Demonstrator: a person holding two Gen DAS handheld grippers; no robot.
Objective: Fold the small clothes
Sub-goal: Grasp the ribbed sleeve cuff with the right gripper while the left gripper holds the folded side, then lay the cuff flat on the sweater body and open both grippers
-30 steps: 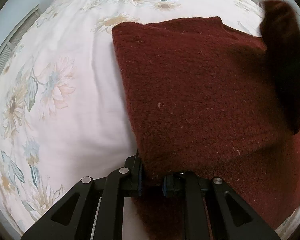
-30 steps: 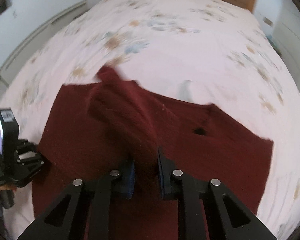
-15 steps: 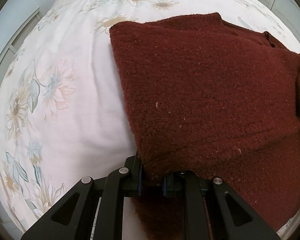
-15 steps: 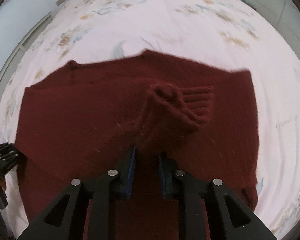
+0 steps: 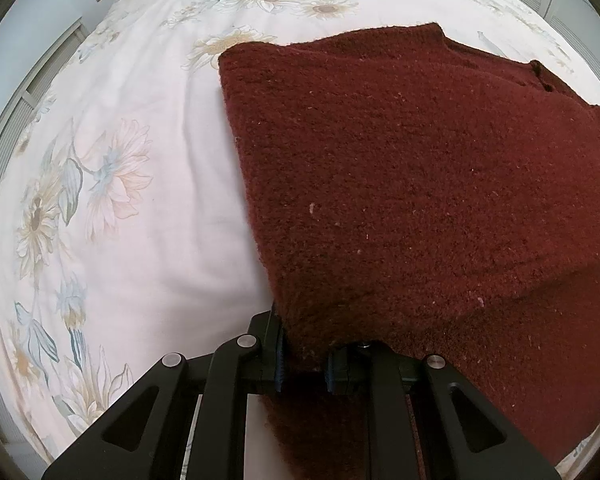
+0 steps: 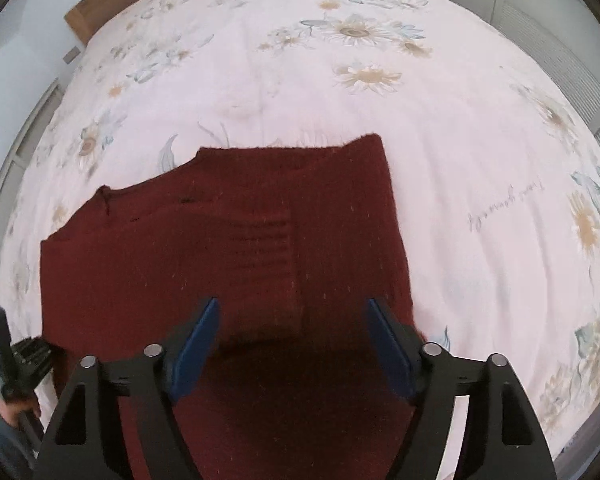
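A dark red knitted sweater (image 5: 420,184) lies spread on the flowered white bedspread (image 5: 140,200). In the left wrist view my left gripper (image 5: 303,364) is shut on the sweater's near left corner, the knit pinched between its blue pads. In the right wrist view the sweater (image 6: 236,248) lies flat with a sleeve folded across its middle. My right gripper (image 6: 292,340) hovers over the sweater's near right part. Its jaws are opening and stand wide, with nothing pinched between the pads.
The bedspread (image 6: 380,80) stretches far beyond the sweater on all sides. A wooden headboard (image 6: 112,4) sits at the far end. The left gripper's body and a hand (image 6: 12,380) show at the lower left of the right wrist view. Walls and cupboards ring the bed.
My right gripper carried the sleeve across the sweater to the right, let it go and spread its jaws. The sleeve now lies flat on the body. My left gripper kept its hold.
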